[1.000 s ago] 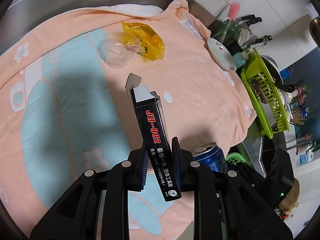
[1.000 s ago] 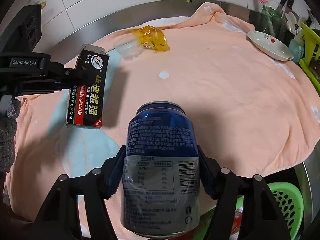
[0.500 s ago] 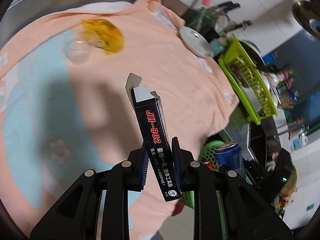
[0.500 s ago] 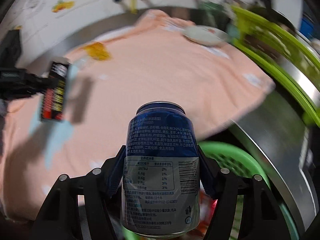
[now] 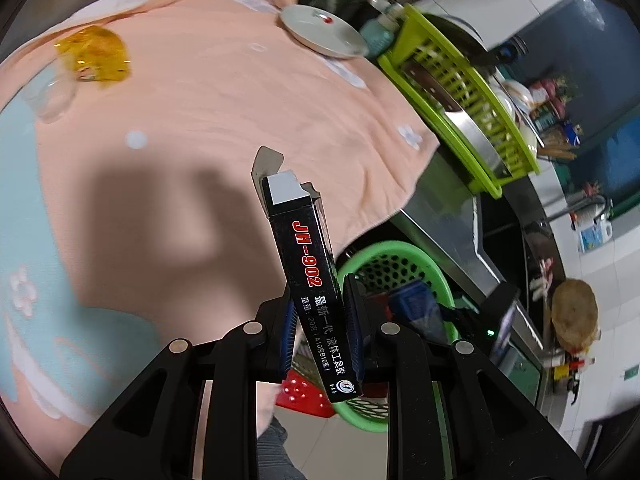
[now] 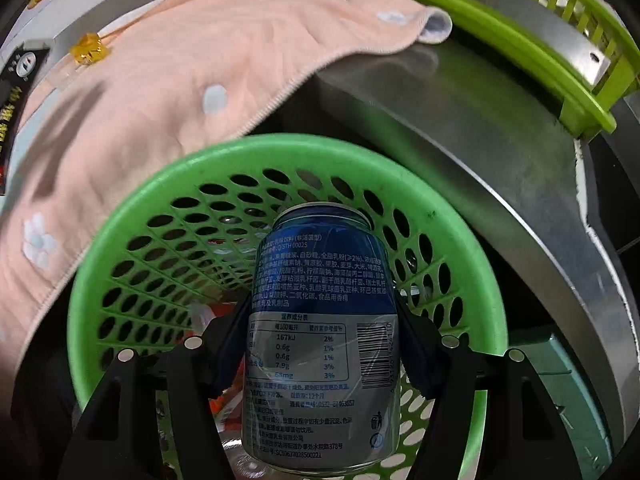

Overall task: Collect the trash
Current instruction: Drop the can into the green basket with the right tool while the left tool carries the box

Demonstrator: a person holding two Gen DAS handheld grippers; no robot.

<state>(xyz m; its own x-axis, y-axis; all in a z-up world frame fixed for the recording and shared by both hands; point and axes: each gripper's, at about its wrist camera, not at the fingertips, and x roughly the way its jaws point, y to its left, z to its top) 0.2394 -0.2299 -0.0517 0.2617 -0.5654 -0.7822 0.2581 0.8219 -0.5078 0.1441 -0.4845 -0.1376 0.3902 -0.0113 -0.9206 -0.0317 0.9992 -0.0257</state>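
Jaws clamp can [image 6: 320, 344], right gripper [image 6: 320, 344] angled down over basket [image 6: 132, 208]

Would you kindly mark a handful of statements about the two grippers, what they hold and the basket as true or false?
1. The right gripper is shut on the blue can. True.
2. The can hangs over the green basket. True.
3. The left gripper is open and holds nothing. False: it is shut on the black box.
4. The yellow wrapper is already in the basket. False: it lies on the peach towel.
5. The white plate sits on the towel beside the lime dish rack. True.
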